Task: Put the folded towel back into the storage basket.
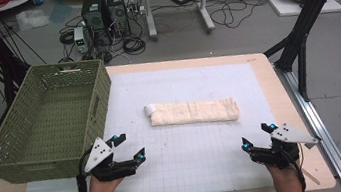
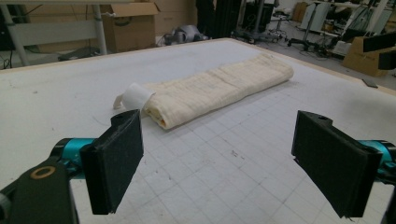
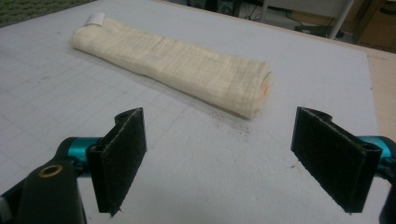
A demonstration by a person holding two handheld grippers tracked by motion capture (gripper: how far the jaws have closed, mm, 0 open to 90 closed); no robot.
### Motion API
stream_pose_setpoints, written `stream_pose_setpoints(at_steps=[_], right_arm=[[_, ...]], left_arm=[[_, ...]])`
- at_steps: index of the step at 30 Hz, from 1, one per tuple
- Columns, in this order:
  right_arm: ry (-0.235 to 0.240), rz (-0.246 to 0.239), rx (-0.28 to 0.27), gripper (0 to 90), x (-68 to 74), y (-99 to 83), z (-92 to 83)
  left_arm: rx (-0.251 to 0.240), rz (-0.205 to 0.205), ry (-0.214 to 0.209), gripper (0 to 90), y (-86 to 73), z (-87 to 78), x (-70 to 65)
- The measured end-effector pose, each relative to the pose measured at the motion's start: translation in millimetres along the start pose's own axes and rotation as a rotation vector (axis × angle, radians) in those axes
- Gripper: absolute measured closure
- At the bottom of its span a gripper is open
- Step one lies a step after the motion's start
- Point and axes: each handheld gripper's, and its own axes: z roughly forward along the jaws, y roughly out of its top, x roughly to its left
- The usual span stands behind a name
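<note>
A cream rolled towel (image 1: 194,112) lies across the middle of the white gridded mat (image 1: 196,153), with a small white tag (image 1: 150,110) at its left end. My left gripper (image 1: 128,147) hovers near the mat's front left, jaws open and empty. My right gripper (image 1: 256,135) is at the front right, also open with nothing between its jaws. In the left gripper view the towel (image 2: 215,88) lies ahead of the open gripper (image 2: 219,163), tag end nearest. The right gripper view has the towel (image 3: 173,65) ahead of the open gripper (image 3: 219,161), its right end closest.
A green woven basket (image 1: 11,164) sits empty at the table's left, partly overhanging the edge. The wooden table edge (image 1: 291,109) runs on the right. Cables, computer towers (image 1: 103,12) and boxes are on the floor behind.
</note>
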Motion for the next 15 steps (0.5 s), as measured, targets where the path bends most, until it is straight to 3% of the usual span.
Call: stream_pose_setpoints(at_steps=[8,11,15], right_arm=[[0.005,-0.016,0.003,16.8,2.3,0.9,1.9],[0.008,-0.010,0.002,16.8,2.2,0.9,2.3],[0.009,-0.007,0.001,16.8,0.9,0.8,2.1]], left_arm=[[0.023,-0.029,0.014,16.5,4.6,4.9,1.2],[0.035,-0.036,0.023,16.8,11.3,9.7,5.2],[0.038,-0.053,0.004,19.1,28.2,22.8,12.3]])
